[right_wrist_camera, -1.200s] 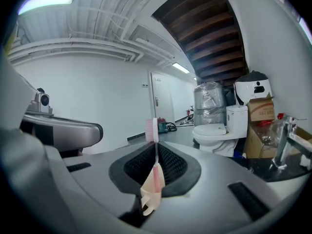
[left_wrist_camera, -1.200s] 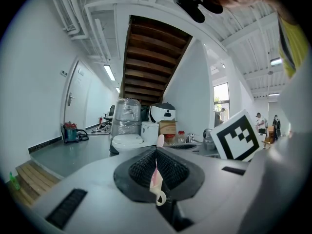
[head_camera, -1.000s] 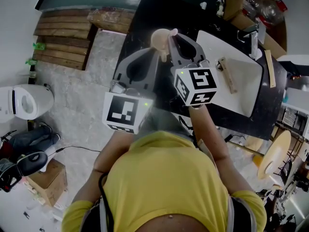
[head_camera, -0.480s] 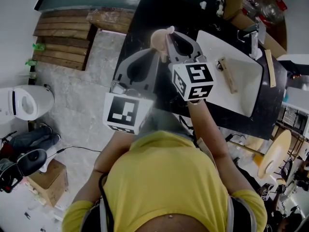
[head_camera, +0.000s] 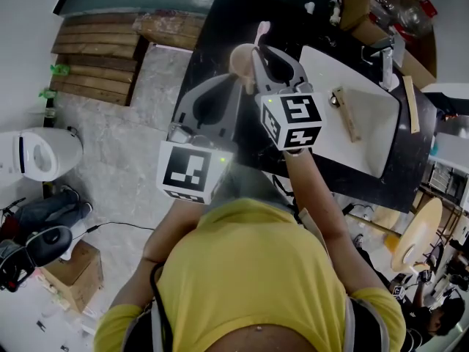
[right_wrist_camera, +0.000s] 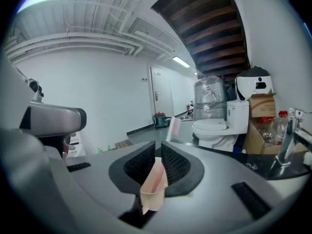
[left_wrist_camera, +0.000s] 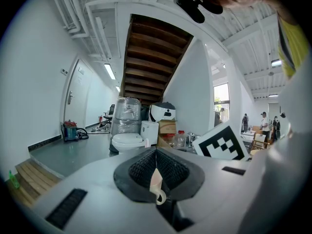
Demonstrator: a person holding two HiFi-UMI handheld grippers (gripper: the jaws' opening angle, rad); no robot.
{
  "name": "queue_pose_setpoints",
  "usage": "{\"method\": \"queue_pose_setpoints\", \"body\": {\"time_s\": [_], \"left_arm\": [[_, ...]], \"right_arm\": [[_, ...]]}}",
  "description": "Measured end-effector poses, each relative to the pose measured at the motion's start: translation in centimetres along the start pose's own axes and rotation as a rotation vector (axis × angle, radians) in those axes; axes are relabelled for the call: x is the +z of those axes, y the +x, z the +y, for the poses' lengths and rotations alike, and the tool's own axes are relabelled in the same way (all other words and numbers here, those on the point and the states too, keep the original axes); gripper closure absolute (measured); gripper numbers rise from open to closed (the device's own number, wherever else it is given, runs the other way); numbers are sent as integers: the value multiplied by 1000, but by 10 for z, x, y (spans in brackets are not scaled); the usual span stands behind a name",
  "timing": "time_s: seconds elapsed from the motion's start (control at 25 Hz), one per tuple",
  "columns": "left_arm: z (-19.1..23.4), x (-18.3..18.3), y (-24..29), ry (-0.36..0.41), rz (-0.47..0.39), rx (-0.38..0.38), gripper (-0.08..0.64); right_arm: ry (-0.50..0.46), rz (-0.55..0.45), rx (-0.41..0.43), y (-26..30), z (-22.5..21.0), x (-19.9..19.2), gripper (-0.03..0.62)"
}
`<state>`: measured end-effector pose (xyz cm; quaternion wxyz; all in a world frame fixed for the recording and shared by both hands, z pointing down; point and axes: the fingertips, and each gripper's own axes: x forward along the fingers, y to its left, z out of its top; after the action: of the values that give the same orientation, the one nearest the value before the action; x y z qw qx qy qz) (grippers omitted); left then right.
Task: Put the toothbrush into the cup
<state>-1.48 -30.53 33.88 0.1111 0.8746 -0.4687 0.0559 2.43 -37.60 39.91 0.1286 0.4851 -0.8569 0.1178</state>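
Raised and pushed forward from a second ago, the right tongs (head_camera: 256,50) now carry the pink toothbrush (head_camera: 262,31) with its head clear of the cup's far edge, where earlier it sat low against the cup's side; the left tongs (head_camera: 237,78) have kept their place.

Nearest the camera is the person's yellow shirt (head_camera: 249,270), with both forearms reaching away from it. Above the shirt hang the two marker cubes, the left cube (head_camera: 192,171) lower and the right cube (head_camera: 292,121) beyond it.

The left tongs are clenched on the beige cup (head_camera: 240,59); the left gripper view shows a thin cream piece of it with a small loop (left_wrist_camera: 156,183) pinched between the closed pads. The right tongs grip the toothbrush by its handle (right_wrist_camera: 154,180), its head standing up past the jaw tips. Toothbrush and cup lie just beside each other; whether the brush is over the cup's mouth cannot be told.

Beyond them lies the black table (head_camera: 212,20) with a white sink (head_camera: 366,149) holding a wooden piece (head_camera: 344,114), and a tap (head_camera: 385,57) behind. On the floor to the left stand a toilet (head_camera: 44,155) and wooden planks (head_camera: 99,61).
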Motion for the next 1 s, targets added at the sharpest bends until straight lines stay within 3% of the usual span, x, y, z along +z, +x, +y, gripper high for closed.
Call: {"method": "queue_pose_setpoints", "body": {"time_s": [1.0], "left_arm": [[0, 1, 20, 36, 26, -11, 548]], "right_arm": [[9, -42, -30, -18, -2, 14, 557]]}}
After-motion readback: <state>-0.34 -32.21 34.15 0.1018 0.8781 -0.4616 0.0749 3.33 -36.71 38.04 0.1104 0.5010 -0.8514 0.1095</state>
